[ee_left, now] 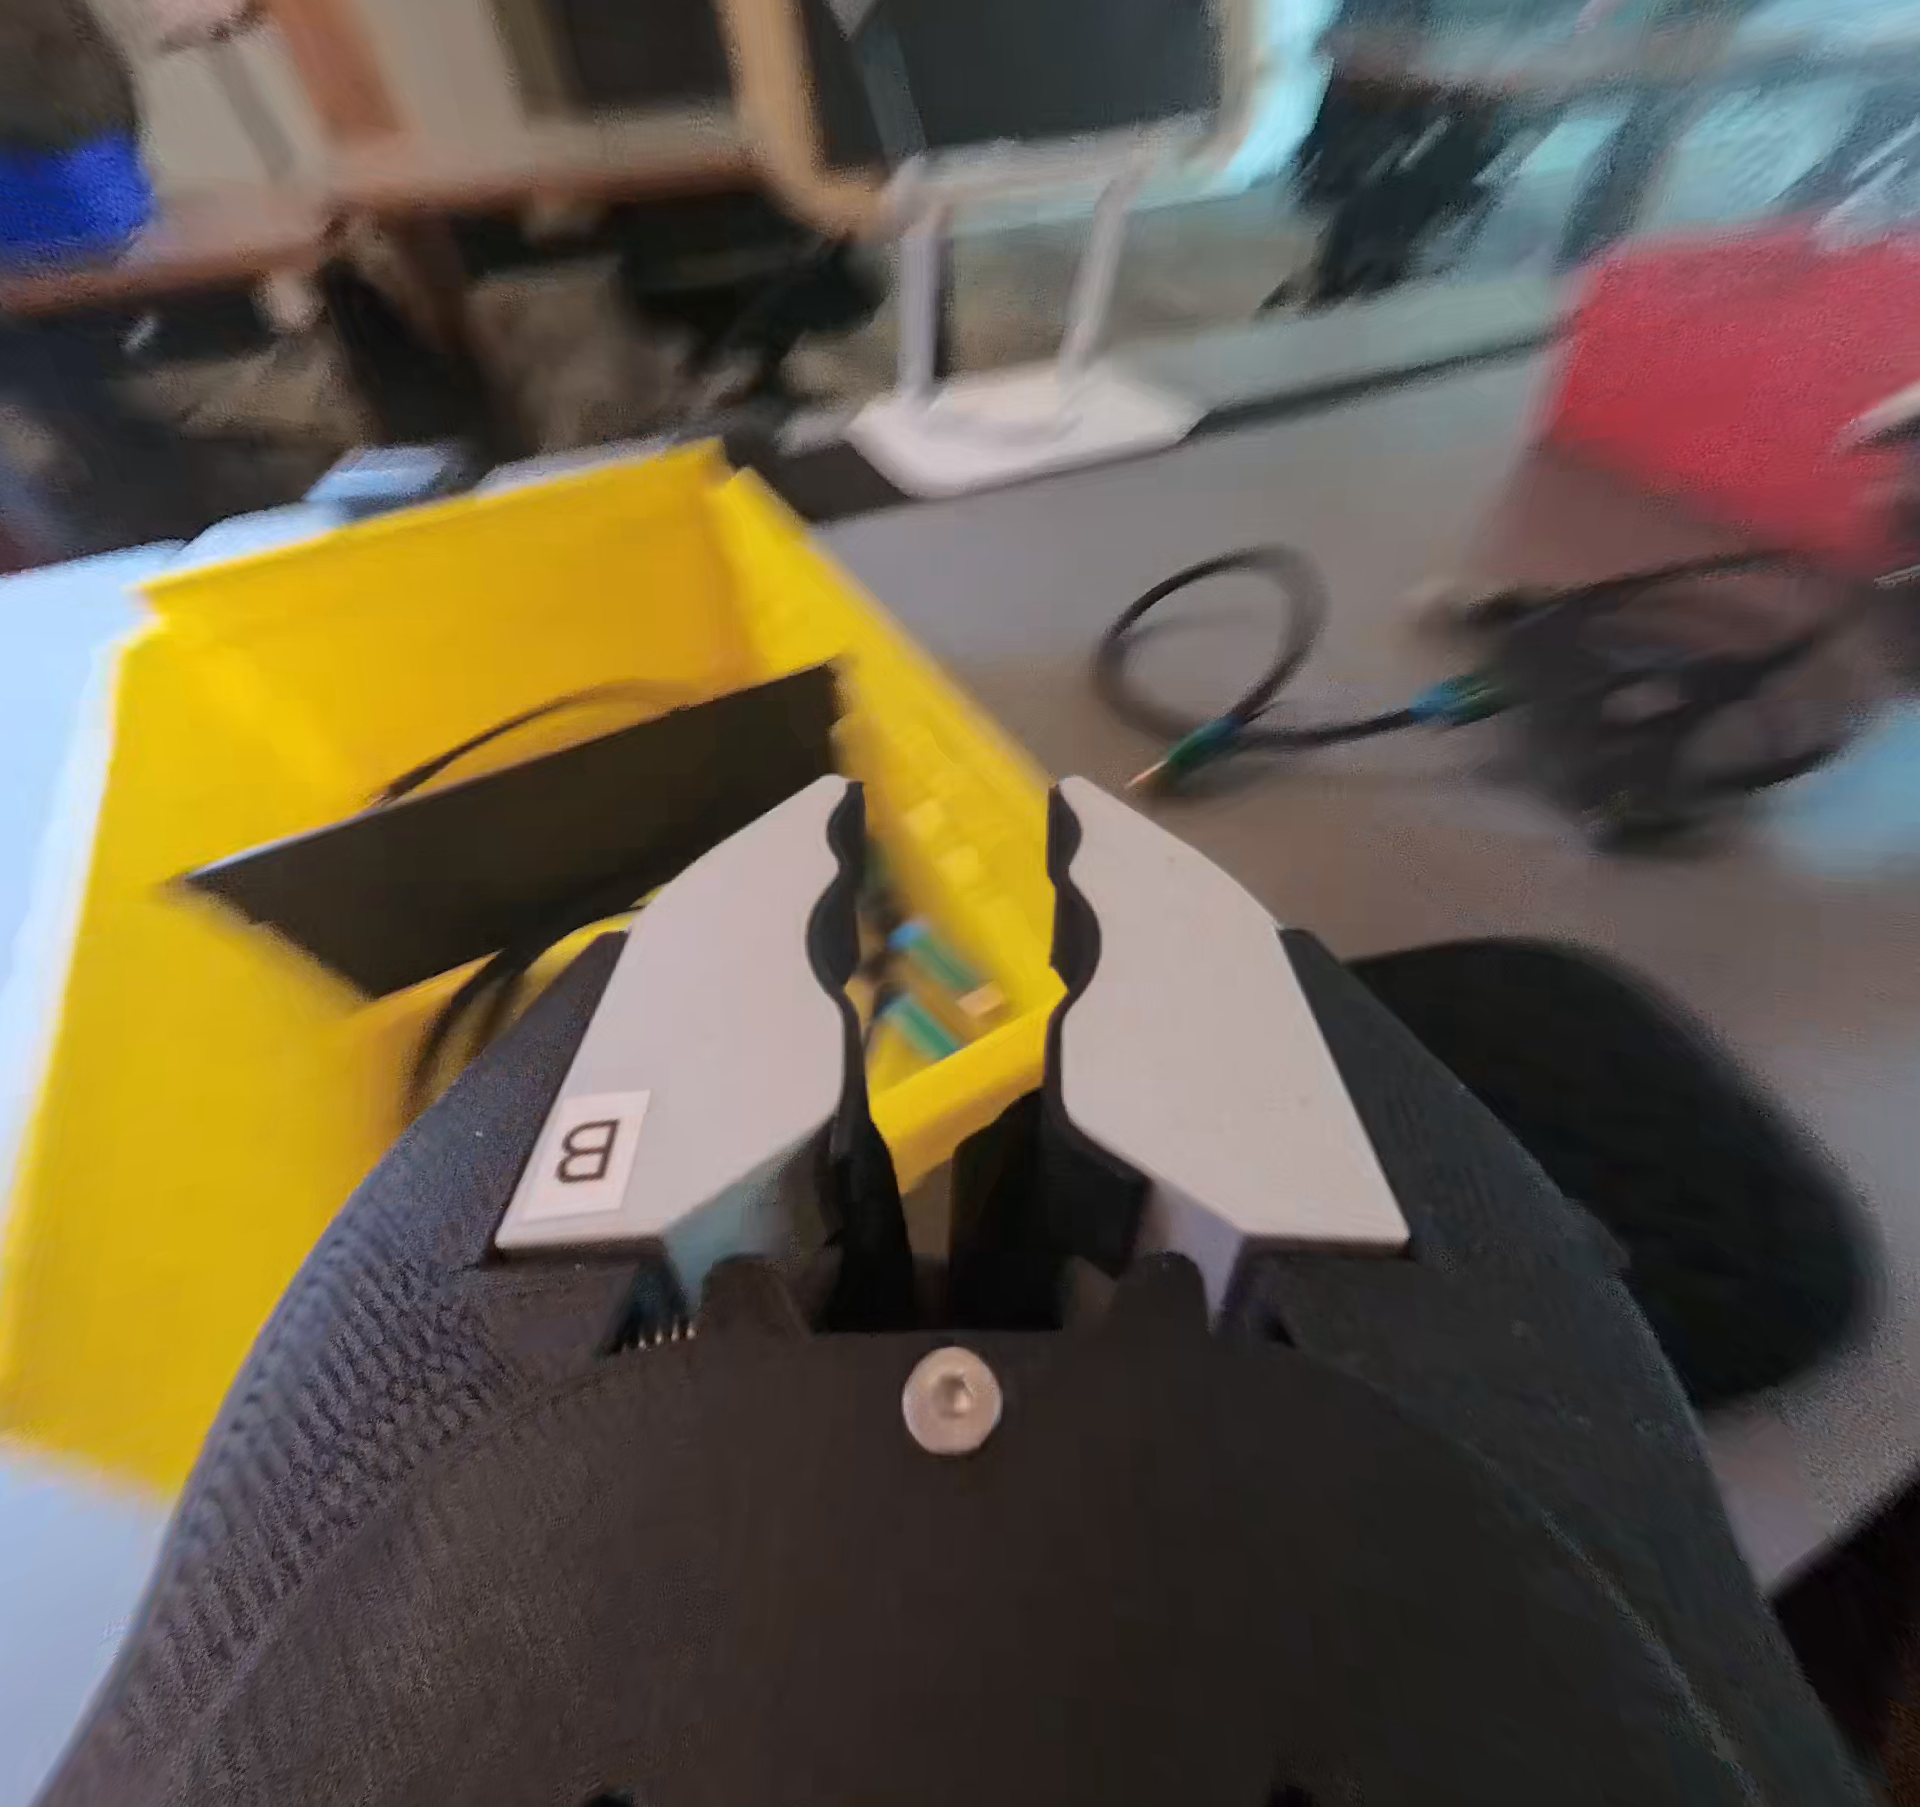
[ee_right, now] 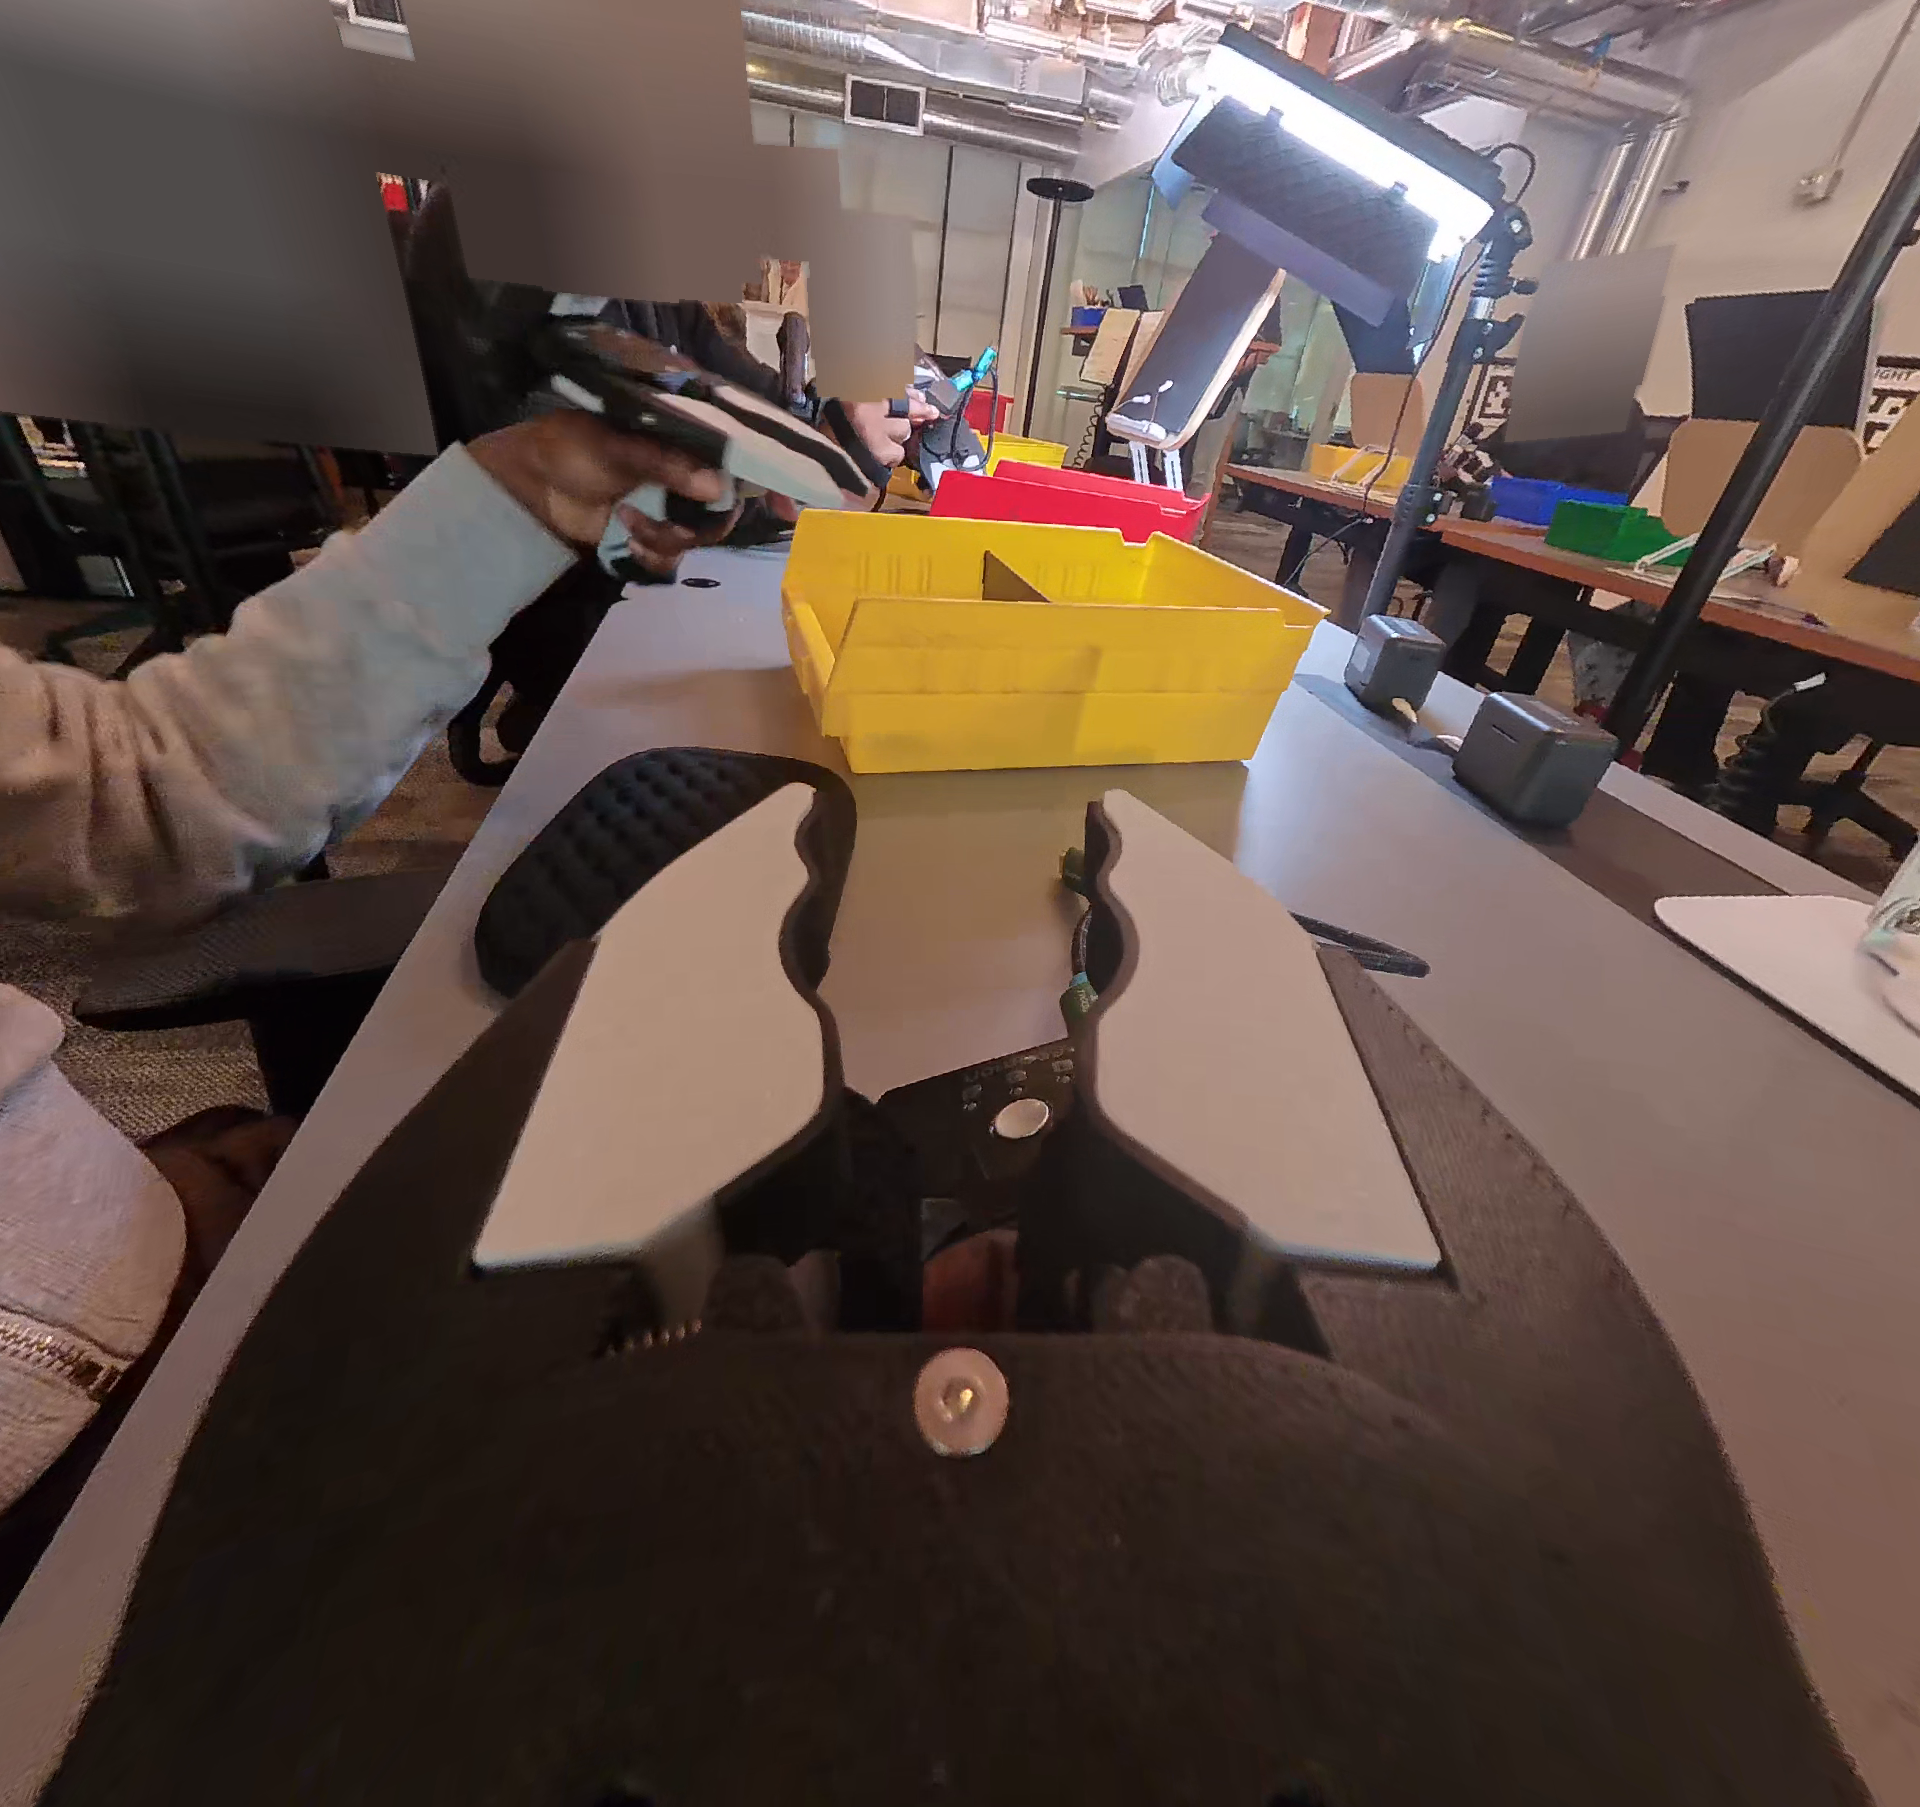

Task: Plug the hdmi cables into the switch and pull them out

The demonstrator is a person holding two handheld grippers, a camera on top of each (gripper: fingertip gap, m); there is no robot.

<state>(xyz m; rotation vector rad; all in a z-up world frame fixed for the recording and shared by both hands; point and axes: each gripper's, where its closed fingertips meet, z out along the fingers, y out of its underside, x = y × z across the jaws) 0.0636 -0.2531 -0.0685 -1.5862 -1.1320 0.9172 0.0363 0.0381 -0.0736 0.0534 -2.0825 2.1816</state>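
My left gripper (ee_left: 956,801) is open and empty, held above the near right corner of a yellow bin (ee_left: 312,926). Cable ends with green and blue plugs (ee_left: 930,978) lie in the bin, seen between my fingers. A coiled black HDMI cable (ee_left: 1216,656) lies on the grey table to the right; this view is blurred. My right gripper (ee_right: 951,801) is open and empty, low over the table. A black switch (ee_right: 987,1092) with a round silver button lies between its fingers near their base. A black cable (ee_right: 1081,999) with a green tag runs beside the right finger. The left gripper (ee_right: 847,481) also shows, raised left of the yellow bin (ee_right: 1039,677).
A black divider (ee_left: 520,843) stands in the bin. A black wrist rest (ee_right: 623,843) lies at front left. A red bin (ee_right: 1070,500) sits behind the yellow one. Two grey cubes (ee_right: 1532,755), a light stand pole (ee_right: 1766,469) and a white mat (ee_right: 1787,968) are on the right.
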